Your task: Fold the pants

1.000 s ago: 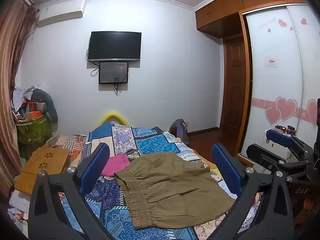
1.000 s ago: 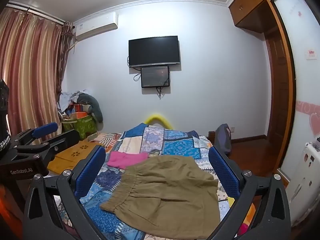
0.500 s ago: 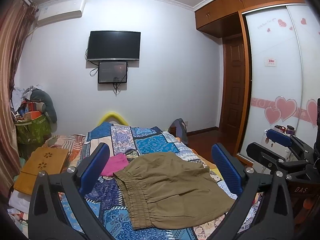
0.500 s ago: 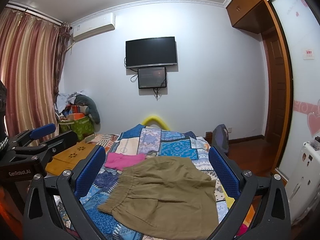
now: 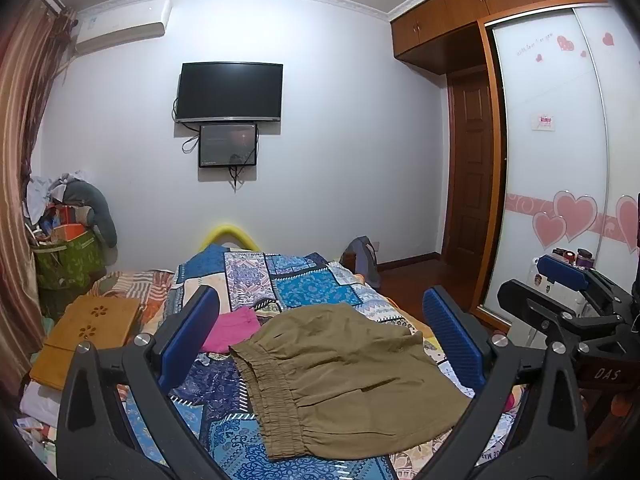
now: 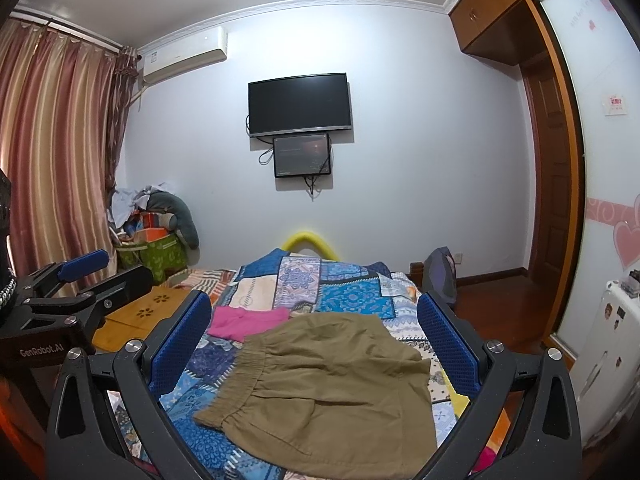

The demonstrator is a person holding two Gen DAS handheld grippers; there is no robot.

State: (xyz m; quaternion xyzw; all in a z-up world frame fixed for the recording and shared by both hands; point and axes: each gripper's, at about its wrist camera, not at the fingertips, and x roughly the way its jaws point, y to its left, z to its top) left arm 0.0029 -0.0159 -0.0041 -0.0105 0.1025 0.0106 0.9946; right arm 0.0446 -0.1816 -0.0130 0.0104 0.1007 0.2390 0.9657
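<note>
My left gripper [image 5: 320, 336] is wide open, its two blue pads far apart at the lower left and lower right of my left view, and it holds nothing. My right gripper [image 6: 314, 336] is wide open too, and it is empty as well. Both hang in the air above the near end of the bed [image 5: 304, 280], not touching anything. The pants [image 5: 344, 376] are brown and short, and they lie flat on the bed in the lower middle of both views, right between my pads. In the left view the stretchy waist sits at the lower left of the pants and the legs spread toward the right. In the right view the pants [image 6: 332, 392] lie the same way, with the waist at the lower left. A pink cloth [image 5: 232, 328] lies just beside the pants on the upper left, and I cannot tell if the two touch. The bed has a quilt of blue patches (lots of little patterns on it). A wooden board [image 5: 86, 336] with flower holes sits at the left of the bed. High in the middle of each view a black TV [image 5: 230, 92] hangs on the white wall, with a smaller screen [image 5: 228, 145] right under it. In my left view I can see my right gripper at the far right edge, and in my right view my left one shows at the far left edge.
</note>
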